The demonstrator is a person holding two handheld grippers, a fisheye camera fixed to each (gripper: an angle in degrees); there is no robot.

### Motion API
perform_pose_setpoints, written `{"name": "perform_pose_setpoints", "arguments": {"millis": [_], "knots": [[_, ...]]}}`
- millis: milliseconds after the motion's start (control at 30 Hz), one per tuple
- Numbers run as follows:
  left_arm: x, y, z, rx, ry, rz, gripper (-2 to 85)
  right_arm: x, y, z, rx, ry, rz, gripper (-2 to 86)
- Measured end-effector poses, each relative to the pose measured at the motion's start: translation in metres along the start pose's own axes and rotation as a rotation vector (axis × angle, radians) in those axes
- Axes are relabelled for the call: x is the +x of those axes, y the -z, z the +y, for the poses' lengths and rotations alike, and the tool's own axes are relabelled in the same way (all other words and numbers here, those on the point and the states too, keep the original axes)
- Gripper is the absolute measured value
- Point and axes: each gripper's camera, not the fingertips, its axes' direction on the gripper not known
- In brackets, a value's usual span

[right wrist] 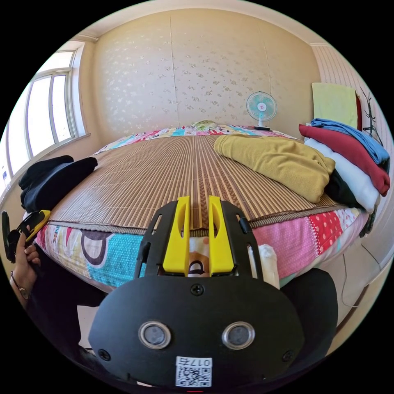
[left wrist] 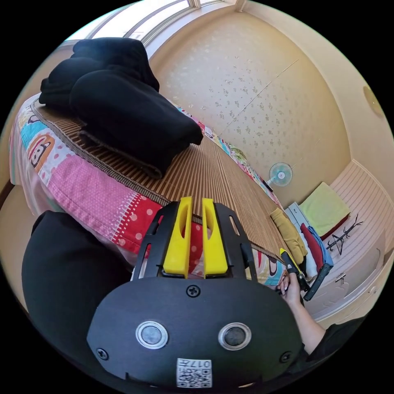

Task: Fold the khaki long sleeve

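Observation:
The khaki long sleeve (right wrist: 275, 164) lies bunched on the right side of the bamboo mat (right wrist: 164, 176), leaning against a stack of clothes. In the left gripper view the khaki long sleeve (left wrist: 289, 234) is small and far along the bed edge. My right gripper (right wrist: 199, 200) hovers at the near edge of the bed, its yellow jaws close together with nothing between them. My left gripper (left wrist: 197, 201) is at the bed edge beside the black clothes, jaws likewise close and empty. Both are well short of the garment.
Folded black clothes (left wrist: 123, 102) sit on the mat's left end. A stack of red, white and blue clothes (right wrist: 353, 164) rises at the right edge. The patchwork sheet (right wrist: 295, 242) hangs over the bed side. A fan (right wrist: 261, 106) stands by the wall. A person's hand (right wrist: 22, 262) shows low left.

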Motion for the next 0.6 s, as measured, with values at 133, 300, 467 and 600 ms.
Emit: {"name": "perform_pose_setpoints", "arguments": {"millis": [133,300,467,600], "knots": [[-0.016,0.002,-0.004,0.010,0.080,0.069,0.3,0.001,0.000,0.000,0.001,-0.003,-0.002,7.4],[-0.037,-0.001,-0.005,0.019,0.184,0.208,-0.8,0.003,0.000,0.000,0.004,-0.013,-0.011,7.3],[-0.020,-0.004,-0.011,-0.003,0.115,0.122,-1.0,0.006,-0.001,0.000,0.007,-0.028,-0.021,7.1],[-0.008,-0.007,-0.013,-0.011,0.067,0.063,-1.0,0.001,-0.002,-0.001,0.001,-0.005,-0.005,7.3]]}}
